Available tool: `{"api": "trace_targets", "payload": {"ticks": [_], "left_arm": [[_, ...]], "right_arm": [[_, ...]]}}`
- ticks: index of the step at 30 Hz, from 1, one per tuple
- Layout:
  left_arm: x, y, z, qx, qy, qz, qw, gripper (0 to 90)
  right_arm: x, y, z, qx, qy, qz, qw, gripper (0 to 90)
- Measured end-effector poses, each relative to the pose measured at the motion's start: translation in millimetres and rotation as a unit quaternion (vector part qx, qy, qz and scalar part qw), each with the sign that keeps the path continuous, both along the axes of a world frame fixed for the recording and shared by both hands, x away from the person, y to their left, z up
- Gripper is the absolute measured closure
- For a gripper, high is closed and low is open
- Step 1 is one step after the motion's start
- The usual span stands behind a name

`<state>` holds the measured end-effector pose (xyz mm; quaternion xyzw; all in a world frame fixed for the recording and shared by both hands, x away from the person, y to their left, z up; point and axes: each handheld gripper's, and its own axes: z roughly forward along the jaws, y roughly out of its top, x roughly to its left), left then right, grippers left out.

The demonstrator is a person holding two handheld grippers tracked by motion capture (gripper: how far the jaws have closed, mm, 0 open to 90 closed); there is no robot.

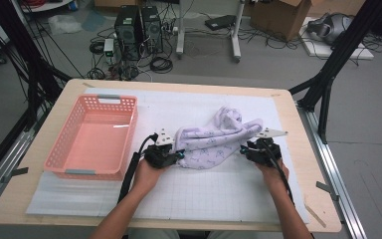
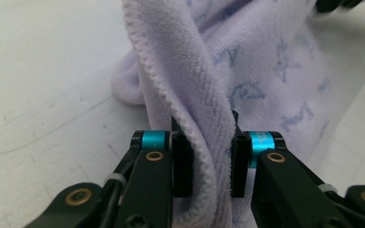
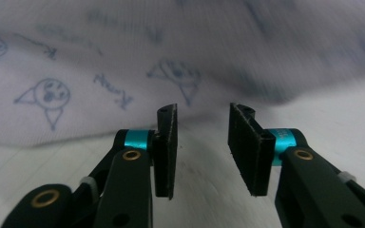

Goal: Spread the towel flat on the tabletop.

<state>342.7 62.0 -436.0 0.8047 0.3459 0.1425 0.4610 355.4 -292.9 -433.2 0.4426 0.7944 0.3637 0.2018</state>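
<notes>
Left gripper point(image 2: 203, 166) clamped on crumpled lilac printed towel point(image 1: 214, 142) hem, right gripper point(image 3: 202, 152) jaws apart, white mat point(image 1: 179, 194)

Blue scribbled word-like marks on lilac cloth point(image 3: 76, 80), not legible; no other text.

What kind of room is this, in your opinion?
Most likely a robotics or data-collection lab, not a home. Two computer towers stand on the floor among loose cables, a black frame surrounds the table, and cardboard boxes sit behind it.
</notes>
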Motion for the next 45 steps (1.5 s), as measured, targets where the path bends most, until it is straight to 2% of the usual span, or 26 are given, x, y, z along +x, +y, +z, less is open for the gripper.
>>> {"api": "trace_targets", "payload": {"ticks": [2,3,5,7,9,12,13,15,17,19,20,22,25,28,30,32,33,35,36,37,38,39,42,43,44,45], "left_arm": [[-3.2,1.6,6.7,-0.036,-0.006,-0.007,0.9993,78.2],[-5.0,1.7,10.9,-0.047,-0.01,-0.013,0.9987,78.2],[-9.2,-0.1,19.6,-0.067,-0.014,-0.028,0.9972,78.2],[-13.3,-2.3,28.8,-0.08,-0.017,-0.043,0.9957,78.2],[-18.4,-4.0,36.8,-0.108,-0.017,-0.054,0.9926,78.2],[-25.4,-5.7,46.4,-0.144,-0.02,-0.07,0.9869,78.1],[-27.0,-6.2,48.9,-0.147,-0.025,-0.069,0.9865,78.1],[-25.6,-6.4,50.7,-0.147,-0.031,-0.052,0.9873,78.1],[-20.1,-6.1,47.2,-0.133,-0.027,-0.024,0.9904,77.9],[-13.0,-6.6,38.8,-0.109,-0.028,0.003,0.9937,77.7],[-9.1,-6.0,33.9,-0.104,-0.022,0.015,0.9942,77.6],[-2.2,-3.5,25.5,-0.089,-0.021,0.039,0.995,77.2],[7.1,2.0,17.0,-0.08,-0.017,0.071,0.9941,73.0],[14.0,8.2,13.1,-0.087,-0.011,0.097,0.9914,57.1],[15.7,10.6,11.6,-0.091,-0.004,0.096,0.9912,50.9],[15.5,11.6,11.0,-0.083,-0.007,0.085,0.9929,49.8],[15.5,11.6,11.0,-0.083,-0.007,0.085,0.9929,49.4],[14.4,12.9,10.7,-0.074,-0.01,0.081,0.9939,50.6],[14.1,15.3,9.0,-0.079,-0.009,0.073,0.9942,54.7],[14.1,15.3,9.0,-0.079,-0.009,0.073,0.9942,65.1],[13.3,16.4,8.1,-0.076,-0.014,0.065,0.9949,74.2],[13.0,16.1,8.4,-0.077,-0.014,0.065,0.9948,77.3],[11.1,15.3,11.6,-0.085,-0.022,0.065,0.994,79.3],[11.1,15.3,11.6,-0.085,-0.022,0.065,0.994,79.3],[10.7,15.9,13.4,-0.1,-0.023,0.067,0.9925,79.3],[10.9,15.9,13.8,-0.105,-0.023,0.069,0.9918,79.3]], "right_arm": [[9.5,7.3,-7.7,0.02,0.011,0.007,0.9997,60.1],[13.4,11.1,-10.0,0.04,0.024,0.01,0.9989,63.7],[18.0,16.8,-10.6,0.047,0.031,0.027,0.9981,81.2],[17.8,18.5,-6.2,0.059,0.024,0.039,0.9972,86.9],[13.7,13.5,3.6,0.079,0.008,0.042,0.9959,87.9],[5.3,3.0,23.8,0.105,-0.018,0.032,0.9938,88.2],[2.9,-0.9,32.7,0.11,-0.025,0.026,0.9933,88.3],[3.9,-5.4,51.3,0.104,-0.033,0.009,0.994,88.3],[12.1,-4.2,70.0,0.088,-0.038,-0.005,0.9953,88.2],[23.7,1.4,77.9,0.083,-0.029,-0.012,0.996,88.2],[31.9,6.7,78.6,0.076,-0.022,-0.013,0.9968,88.1],[48.7,20.3,73.6,0.056,-0.007,-0.012,0.9983,88.1],[72.4,38.0,59.3,0.051,0.012,-0.01,0.9986,88.1],[91.6,52.0,46.6,0.051,0.016,-0.013,0.9985,88.1],[100.3,61.0,39.0,0.031,0.012,-0.022,0.9992,87.9],[104.6,66.1,32.7,0.016,0.014,-0.031,0.9993,85.7],[104.5,66.7,31.7,0.021,0.015,-0.034,0.9991,81.9],[98.8,65.1,36.3,0.032,0.009,-0.04,0.9987,66.7],[93.6,61.9,39.6,0.044,0.002,-0.04,0.9983,63.6],[86.8,57.9,43.1,0.052,-0.008,-0.043,0.9977,61.7],[79.4,53.4,46.1,0.054,-0.019,-0.048,0.9972,61.7],[72.1,48.8,48.7,0.055,-0.024,-0.049,0.997,62.0],[49.8,34.8,52.1,0.034,-0.039,-0.041,0.9978,68.8],[49.8,34.8,52.1,0.034,-0.039,-0.041,0.9978,68.8],[36.1,25.3,49.5,0.025,-0.044,-0.038,0.998,72.1],[31.9,20.5,46.7,0.019,-0.04,-0.038,0.9983,73.5]]}}
